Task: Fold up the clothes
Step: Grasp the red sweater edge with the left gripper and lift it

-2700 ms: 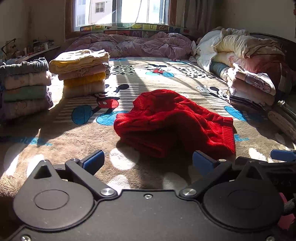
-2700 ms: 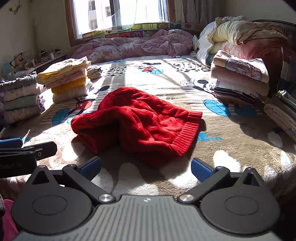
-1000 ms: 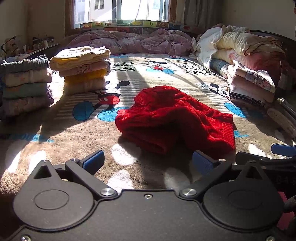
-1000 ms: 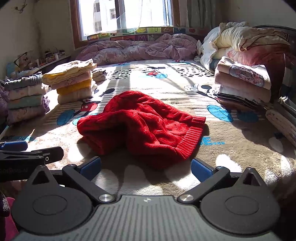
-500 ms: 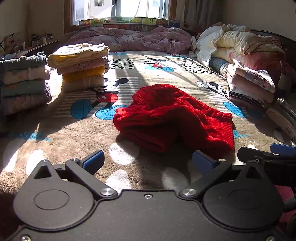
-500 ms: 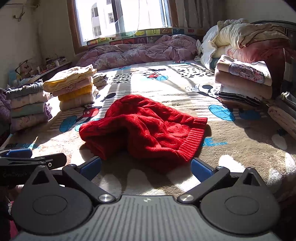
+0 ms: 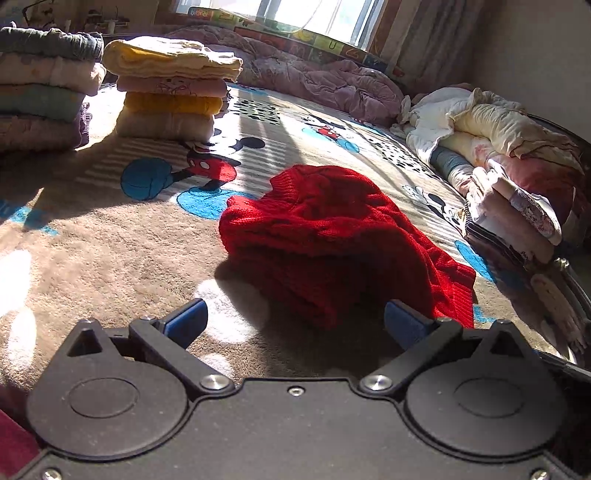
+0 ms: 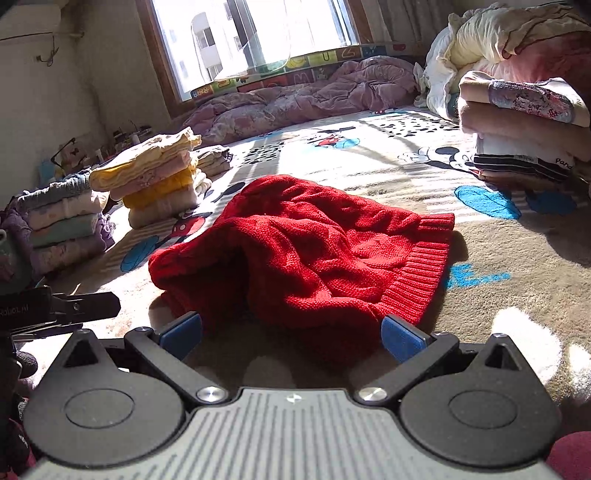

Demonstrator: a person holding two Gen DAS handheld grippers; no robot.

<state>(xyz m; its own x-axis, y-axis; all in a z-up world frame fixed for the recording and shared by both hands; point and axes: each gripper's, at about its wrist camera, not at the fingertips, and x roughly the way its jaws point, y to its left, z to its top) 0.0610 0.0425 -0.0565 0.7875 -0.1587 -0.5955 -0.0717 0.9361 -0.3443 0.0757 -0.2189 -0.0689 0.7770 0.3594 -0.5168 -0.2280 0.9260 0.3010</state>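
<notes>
Both tongs spread wide and empty, left tongs [image 7: 295, 325], right tongs [image 8: 291, 332], near red sweater [image 8: 306, 254]

A sweater [image 8: 306, 254] lies bunched in the middle of a blanket [image 8: 480, 302] spread over the bed, just ahead of both tongs, left [image 7: 295, 323] and right [image 8: 291, 334]. To its left, further back, stands a stack of folded clothes [image 8: 151, 181], with a second stack [image 8: 62, 229] left of that, nearer the edge. To the right sits a pile of folded clothes [image 8: 524, 125] with bundled bedding [image 8: 509, 33] behind it. A rumpled quilt [image 8: 295, 99] lies along the far end, under the window [image 8: 255, 33].
</notes>
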